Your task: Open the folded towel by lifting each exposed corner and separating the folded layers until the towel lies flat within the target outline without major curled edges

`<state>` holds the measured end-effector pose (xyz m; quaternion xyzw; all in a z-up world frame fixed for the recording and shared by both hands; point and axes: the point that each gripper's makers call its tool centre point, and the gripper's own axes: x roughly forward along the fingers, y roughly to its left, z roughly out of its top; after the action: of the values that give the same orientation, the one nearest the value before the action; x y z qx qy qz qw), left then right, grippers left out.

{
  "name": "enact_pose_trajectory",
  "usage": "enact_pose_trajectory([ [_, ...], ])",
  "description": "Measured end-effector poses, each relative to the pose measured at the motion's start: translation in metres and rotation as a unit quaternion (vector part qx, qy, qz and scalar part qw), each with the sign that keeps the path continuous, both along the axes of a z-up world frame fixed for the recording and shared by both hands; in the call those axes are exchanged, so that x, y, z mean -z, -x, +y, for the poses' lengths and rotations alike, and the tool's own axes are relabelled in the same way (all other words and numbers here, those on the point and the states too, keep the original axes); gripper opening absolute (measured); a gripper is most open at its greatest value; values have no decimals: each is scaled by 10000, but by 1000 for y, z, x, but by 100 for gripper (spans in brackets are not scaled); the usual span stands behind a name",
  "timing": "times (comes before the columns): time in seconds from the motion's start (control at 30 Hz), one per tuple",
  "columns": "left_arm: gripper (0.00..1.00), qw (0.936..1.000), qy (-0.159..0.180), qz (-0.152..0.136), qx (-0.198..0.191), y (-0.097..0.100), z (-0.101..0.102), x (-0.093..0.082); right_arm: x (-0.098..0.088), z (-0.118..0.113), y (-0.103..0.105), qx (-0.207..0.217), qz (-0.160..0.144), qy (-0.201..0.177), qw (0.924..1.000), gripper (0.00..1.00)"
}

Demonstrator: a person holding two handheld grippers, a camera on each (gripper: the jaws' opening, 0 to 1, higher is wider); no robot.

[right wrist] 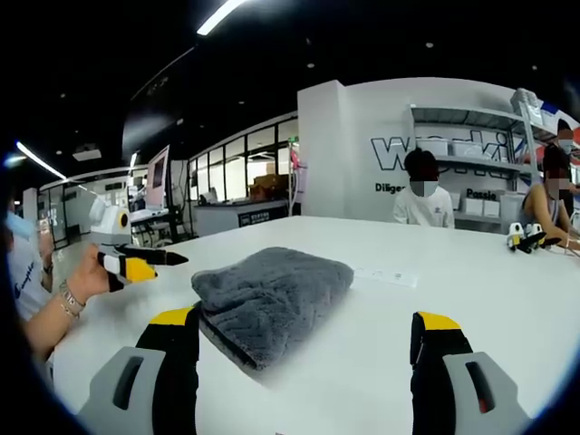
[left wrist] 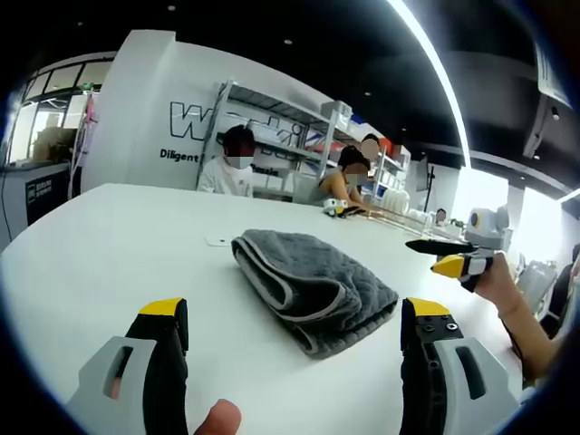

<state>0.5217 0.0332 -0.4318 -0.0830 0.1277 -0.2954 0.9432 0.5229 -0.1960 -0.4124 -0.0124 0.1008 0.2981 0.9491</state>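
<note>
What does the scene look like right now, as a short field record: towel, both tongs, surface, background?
towel: grey towel, folded in layers, pale edging showing at its near edge, lying on the table
left tongs: left tongs open, short of the towel, holding nothing
right tongs: right tongs open, left jaw tip beside the towel's near corner, holding nothing
surface: white table
target outline: none that I can make out
background: people seated at the far side, metal shelving behind them
</note>
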Motion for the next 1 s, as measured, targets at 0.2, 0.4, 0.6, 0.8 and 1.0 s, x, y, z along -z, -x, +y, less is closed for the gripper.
enact_pose_trajectory([
  [0.2, 96, 10000, 26, 30, -5, -1, 1, 1, -1, 3, 1, -27, -30, -31, 10000, 99],
  [0.4, 96, 10000, 33, 51, -13, -1, 1, 2, -7, 15, 4, -144, -149, -67, 9998, 98],
  [0.6, 96, 10000, 44, 70, -16, 0, 2, 3, -3, 46, 13, -597, -321, 417, 9968, 94],
  [0.8, 96, 9999, 102, 87, -67, -1, 5, 3, 0, 70, 20, -810, -458, 708, 9931, 94],
  [1.0, 95, 9996, 204, 140, -126, -1, 8, 4, 7, 90, 26, -978, -569, 977, 9888, 93],
])
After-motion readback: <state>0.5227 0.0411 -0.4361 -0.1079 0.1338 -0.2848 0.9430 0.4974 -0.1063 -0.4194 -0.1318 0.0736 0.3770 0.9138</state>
